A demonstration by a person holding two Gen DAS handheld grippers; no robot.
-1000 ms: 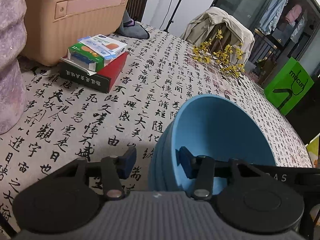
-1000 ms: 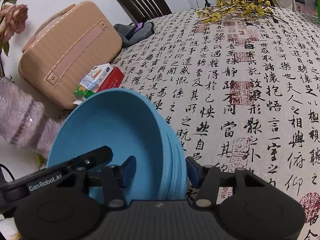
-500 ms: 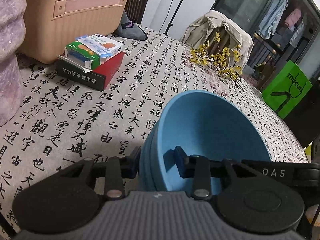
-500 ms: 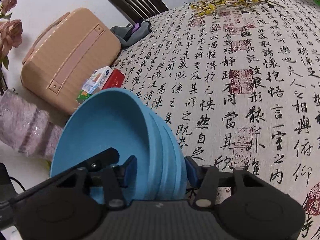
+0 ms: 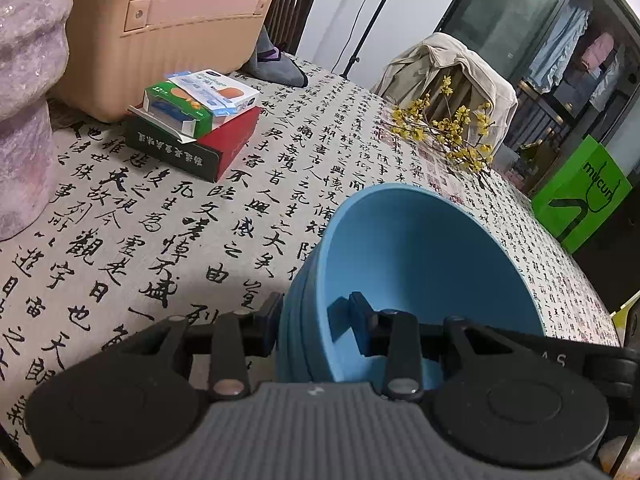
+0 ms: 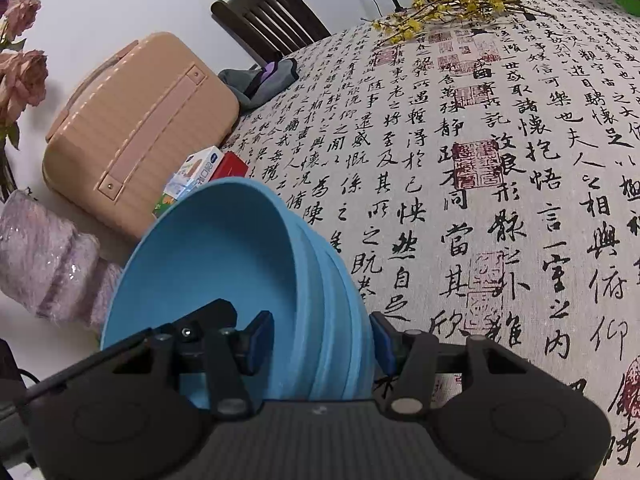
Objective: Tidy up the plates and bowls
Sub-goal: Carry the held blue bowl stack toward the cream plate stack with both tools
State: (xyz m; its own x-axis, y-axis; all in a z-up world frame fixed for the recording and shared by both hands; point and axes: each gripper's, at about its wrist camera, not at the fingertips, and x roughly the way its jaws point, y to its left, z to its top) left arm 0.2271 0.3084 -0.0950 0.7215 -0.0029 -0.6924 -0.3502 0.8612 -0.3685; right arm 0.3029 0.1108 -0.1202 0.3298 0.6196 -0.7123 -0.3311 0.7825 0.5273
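A nested stack of blue bowls (image 5: 420, 260) (image 6: 208, 264) sits tilted over the calligraphy-print tablecloth (image 5: 140, 220), held from both sides. My left gripper (image 5: 316, 320) is shut on the stack's left wall, with one pad outside and one inside the top bowl. On the opposite wall my right gripper (image 6: 320, 338) is shut in the same way, with its outer pad against the outermost bowl. Each view shows the other gripper's black finger reaching into the bowl. The stack's underside is hidden, so I cannot tell if it touches the table.
A tan suitcase (image 5: 180, 20) and a pile of small boxes (image 5: 200, 100) on a red box lie at the back left. A pink textured vase (image 5: 24, 100) stands at the left. Yellow flower sprigs (image 5: 448, 128) lie further back. Chairs (image 6: 268, 20) ring the table.
The left gripper's outer pad, apart from the bowls a second ago, has closed onto the stack's wall. The right gripper's grip looks unchanged. The stack has shifted slightly.
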